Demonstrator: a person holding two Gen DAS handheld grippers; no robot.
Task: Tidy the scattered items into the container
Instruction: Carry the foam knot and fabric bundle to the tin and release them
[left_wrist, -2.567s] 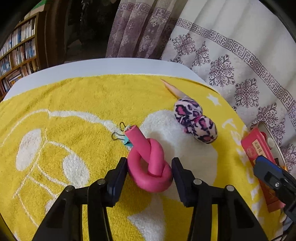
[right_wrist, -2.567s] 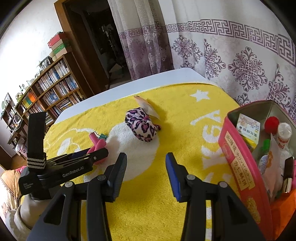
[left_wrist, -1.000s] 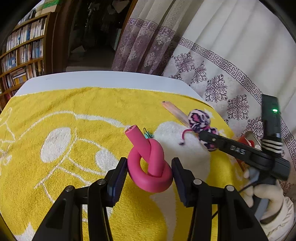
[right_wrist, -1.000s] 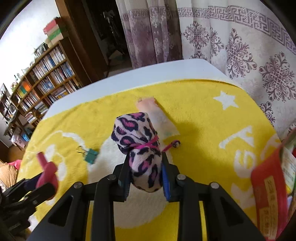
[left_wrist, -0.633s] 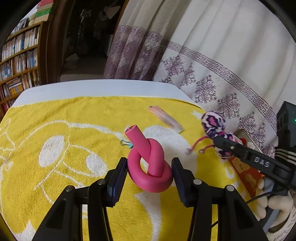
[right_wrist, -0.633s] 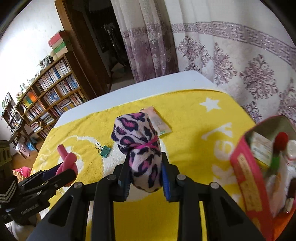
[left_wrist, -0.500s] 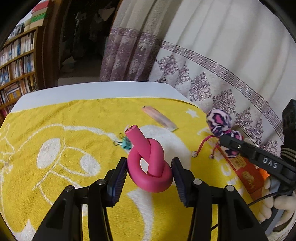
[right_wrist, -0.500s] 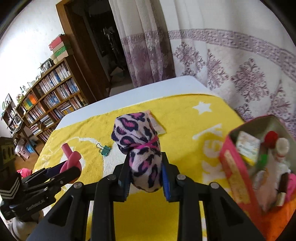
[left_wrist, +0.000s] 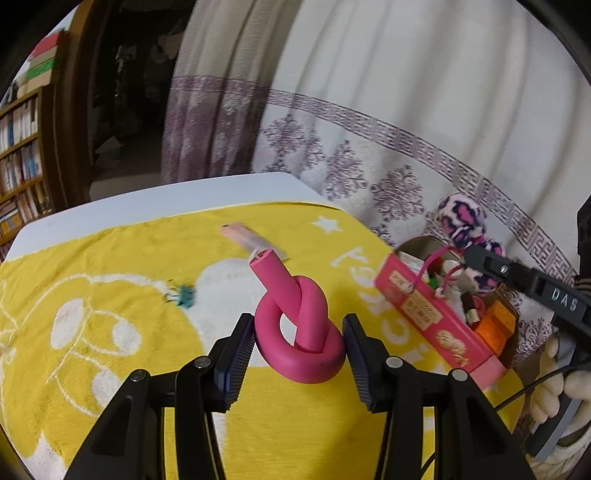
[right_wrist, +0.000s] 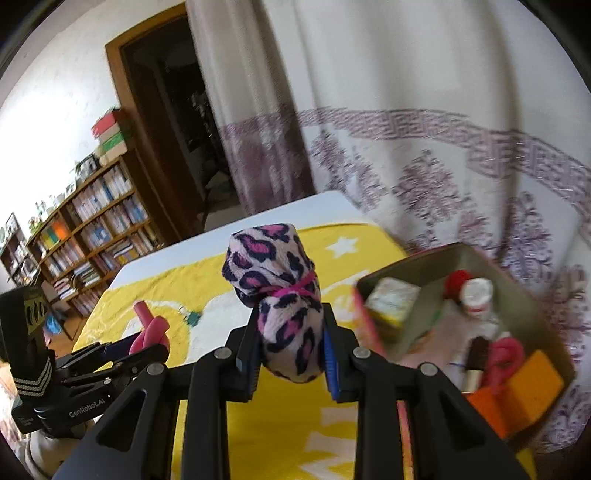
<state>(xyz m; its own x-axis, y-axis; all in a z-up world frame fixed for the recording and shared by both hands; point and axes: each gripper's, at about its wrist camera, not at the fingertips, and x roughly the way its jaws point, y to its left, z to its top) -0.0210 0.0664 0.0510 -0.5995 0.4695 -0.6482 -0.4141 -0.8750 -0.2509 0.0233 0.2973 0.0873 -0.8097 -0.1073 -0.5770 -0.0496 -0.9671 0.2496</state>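
Left gripper (left_wrist: 298, 334): pads clamped on the flanks of a knotted pink foam tube (left_wrist: 297, 332). The loop sits between the jaws and the free end juts up and forward. We judge the side grip on the knot's widest part is chosen because the foam squashes and the knot gives the pads something to bear on.

Right gripper (right_wrist: 290, 345): clenched nearly tight on the lower lobe of a leopard pouch (right_wrist: 280, 306), whose upper lobe stands proud above the jaws, cinched by a pink cord. Soft cloth, so the jaws pinch deep.

Both loads hang clear of the yellow towel (left_wrist: 110, 266). The tin (right_wrist: 436, 258) lies ahead and to the right of the right gripper, lid off and already crowded with a bottle, a small box and an orange block. We judge the pouch is headed there first, the tube after.

Left on the towel beyond the left gripper: a teal clip (left_wrist: 183, 294) and a flat pinkish packet (left_wrist: 245, 238).

The left view alone shows the pouch's cords dangling over the tin's near wall, the packet, and the gloved hand under the right gripper. The right view alone shows the tin's interior and free space, and the left gripper from the side, low at its left.
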